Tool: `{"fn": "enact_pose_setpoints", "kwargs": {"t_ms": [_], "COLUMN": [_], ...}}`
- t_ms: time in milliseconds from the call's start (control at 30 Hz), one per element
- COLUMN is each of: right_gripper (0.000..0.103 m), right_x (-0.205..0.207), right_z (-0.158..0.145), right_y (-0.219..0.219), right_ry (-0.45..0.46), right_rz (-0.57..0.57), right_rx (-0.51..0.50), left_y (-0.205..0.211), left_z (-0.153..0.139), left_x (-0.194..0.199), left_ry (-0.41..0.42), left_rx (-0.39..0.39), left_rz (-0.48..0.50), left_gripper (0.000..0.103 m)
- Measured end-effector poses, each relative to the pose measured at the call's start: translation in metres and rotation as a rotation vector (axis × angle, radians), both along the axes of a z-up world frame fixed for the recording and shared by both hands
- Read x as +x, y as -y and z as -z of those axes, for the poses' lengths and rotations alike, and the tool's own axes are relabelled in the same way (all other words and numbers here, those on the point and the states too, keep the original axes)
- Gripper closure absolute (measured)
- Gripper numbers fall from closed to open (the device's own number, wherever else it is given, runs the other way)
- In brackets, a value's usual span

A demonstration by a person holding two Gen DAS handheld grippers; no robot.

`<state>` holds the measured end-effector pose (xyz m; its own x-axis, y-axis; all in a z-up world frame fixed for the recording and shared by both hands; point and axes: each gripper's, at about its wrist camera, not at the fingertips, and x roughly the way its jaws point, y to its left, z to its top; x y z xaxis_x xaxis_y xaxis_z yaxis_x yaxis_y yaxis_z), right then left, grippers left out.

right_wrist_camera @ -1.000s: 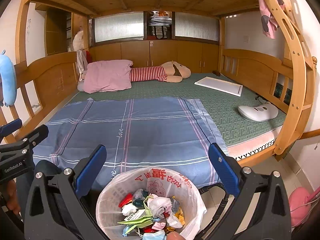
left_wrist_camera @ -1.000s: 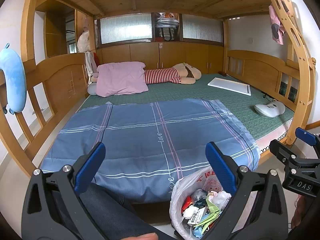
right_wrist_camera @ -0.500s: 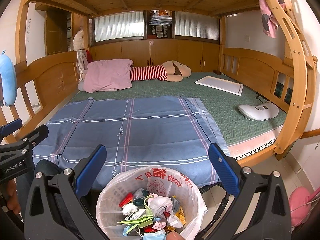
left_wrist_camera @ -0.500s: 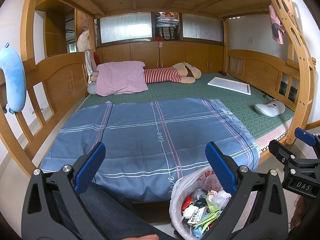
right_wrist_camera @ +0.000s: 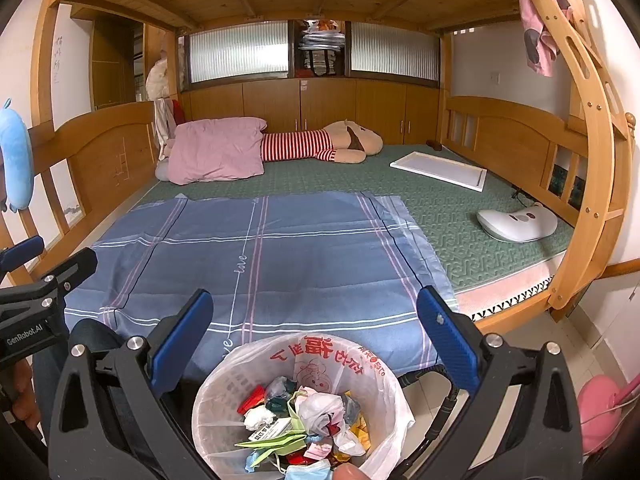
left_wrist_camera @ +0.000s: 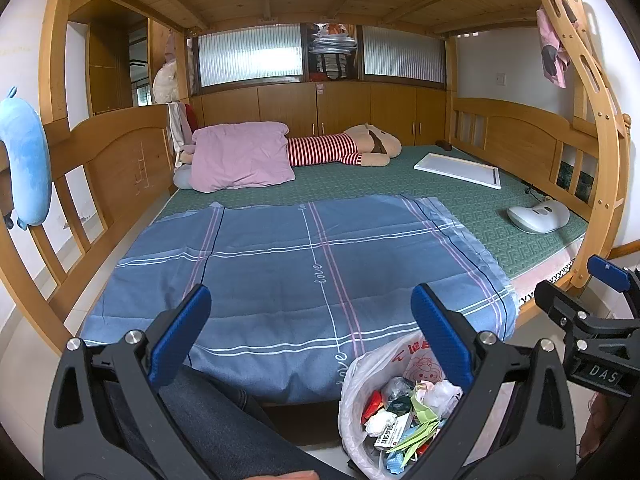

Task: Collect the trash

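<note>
A trash bin [right_wrist_camera: 224, 392] lined with a white plastic bag stands on the floor at the foot of the bed, filled with crumpled paper, wrappers and a mask [right_wrist_camera: 296, 428]. It also shows in the left wrist view [left_wrist_camera: 360, 376] at the lower right. My right gripper [right_wrist_camera: 312, 328] is open and empty, held just above the bin. My left gripper [left_wrist_camera: 308, 320] is open and empty, left of the bin, over the blue blanket's [left_wrist_camera: 304, 264] near edge. The right gripper's side shows in the left wrist view [left_wrist_camera: 592, 332], and the left gripper's in the right wrist view [right_wrist_camera: 40, 292].
A wooden bunk bed frame [left_wrist_camera: 600, 160] surrounds the green mattress [right_wrist_camera: 460, 216]. On it lie a pink pillow [left_wrist_camera: 240, 156], a striped plush toy [left_wrist_camera: 344, 148], a white board [left_wrist_camera: 460, 168] and a white gadget [left_wrist_camera: 536, 216]. My leg [left_wrist_camera: 216, 412] is below the left gripper.
</note>
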<state>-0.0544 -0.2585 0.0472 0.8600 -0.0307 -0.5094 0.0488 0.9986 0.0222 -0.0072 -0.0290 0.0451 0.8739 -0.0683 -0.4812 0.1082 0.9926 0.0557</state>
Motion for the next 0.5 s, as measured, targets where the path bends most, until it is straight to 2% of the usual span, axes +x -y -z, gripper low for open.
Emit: {"fn": "enact_pose_setpoints", "kwargs": {"t_ms": [500], "right_gripper": [0.003], "right_x": [0.0033], "right_z": [0.003], "right_y": [-0.0006], "right_ry": [-0.015], "right_rz": [-0.006], "right_rx": [0.003], "left_y": [-0.0018], "left_z": [0.0007], "left_x": [0.0019], "left_ry": [-0.002], "left_rx": [-0.002], "left_rz": [0.004], "left_gripper": [0.003]}}
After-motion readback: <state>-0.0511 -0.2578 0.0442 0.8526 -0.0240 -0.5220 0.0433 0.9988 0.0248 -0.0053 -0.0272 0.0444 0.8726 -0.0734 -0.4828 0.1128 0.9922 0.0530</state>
